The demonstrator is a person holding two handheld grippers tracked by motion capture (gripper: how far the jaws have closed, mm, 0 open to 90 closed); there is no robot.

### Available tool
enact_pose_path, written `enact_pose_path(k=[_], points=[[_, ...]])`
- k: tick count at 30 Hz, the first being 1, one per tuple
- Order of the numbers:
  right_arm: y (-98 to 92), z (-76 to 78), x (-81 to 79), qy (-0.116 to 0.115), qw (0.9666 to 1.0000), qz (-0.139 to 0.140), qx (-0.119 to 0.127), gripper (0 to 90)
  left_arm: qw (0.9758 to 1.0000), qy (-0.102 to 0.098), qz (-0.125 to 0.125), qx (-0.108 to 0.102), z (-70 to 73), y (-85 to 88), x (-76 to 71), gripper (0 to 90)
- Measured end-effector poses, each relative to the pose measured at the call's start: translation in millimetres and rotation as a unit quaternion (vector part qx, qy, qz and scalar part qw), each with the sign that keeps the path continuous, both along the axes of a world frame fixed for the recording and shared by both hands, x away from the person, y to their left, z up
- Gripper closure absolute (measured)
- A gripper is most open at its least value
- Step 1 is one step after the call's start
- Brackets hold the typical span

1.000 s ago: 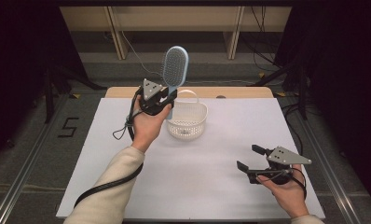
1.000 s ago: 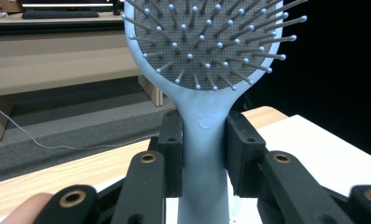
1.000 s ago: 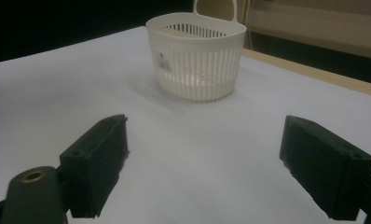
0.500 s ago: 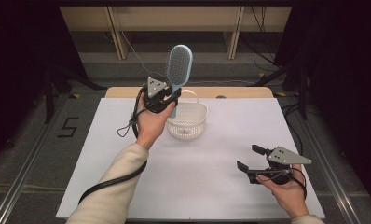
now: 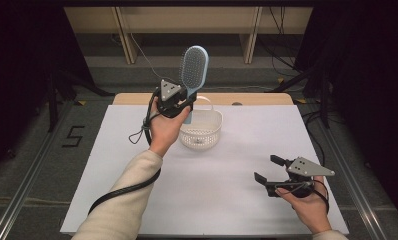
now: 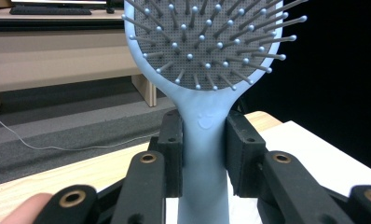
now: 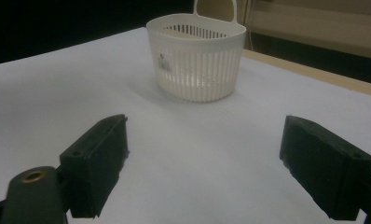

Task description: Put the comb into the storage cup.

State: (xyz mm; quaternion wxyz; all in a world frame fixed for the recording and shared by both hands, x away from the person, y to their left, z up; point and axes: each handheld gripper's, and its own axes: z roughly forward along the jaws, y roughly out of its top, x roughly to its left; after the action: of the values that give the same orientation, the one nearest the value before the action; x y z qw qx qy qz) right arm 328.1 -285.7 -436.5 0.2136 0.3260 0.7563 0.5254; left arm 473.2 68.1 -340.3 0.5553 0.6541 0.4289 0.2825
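**High view: hairbrush held upright above the basket**

High view: the left gripper (image 5: 179, 102) clamps the handle of a pale blue hairbrush (image 5: 194, 67), whose long axis stands nearly upright, head up. The white basket (image 5: 202, 131) sits on the table (image 5: 237, 200) just below and beside that hand, so the likely drop is straight down. The right gripper (image 5: 273, 175) rests well apart, near the table's front edge.

Left gripper view: both black pads press the hairbrush's handle (image 6: 205, 158) from either side; bristles face the camera.

Right gripper view: the right gripper's jaws stand wide with nothing between them, and the basket (image 7: 196, 60) lies ahead, well out of reach.
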Motion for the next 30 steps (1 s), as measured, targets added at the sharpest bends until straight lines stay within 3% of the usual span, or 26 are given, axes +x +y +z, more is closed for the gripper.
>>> enact_pose_path(k=[30], points=[[-0.2,0.1,-0.3,0.000,1.0000,0.001,-0.001,15.9,0.9999,0.005,0.009,-0.001,-3.8,-4.5,12.7,69.6]])
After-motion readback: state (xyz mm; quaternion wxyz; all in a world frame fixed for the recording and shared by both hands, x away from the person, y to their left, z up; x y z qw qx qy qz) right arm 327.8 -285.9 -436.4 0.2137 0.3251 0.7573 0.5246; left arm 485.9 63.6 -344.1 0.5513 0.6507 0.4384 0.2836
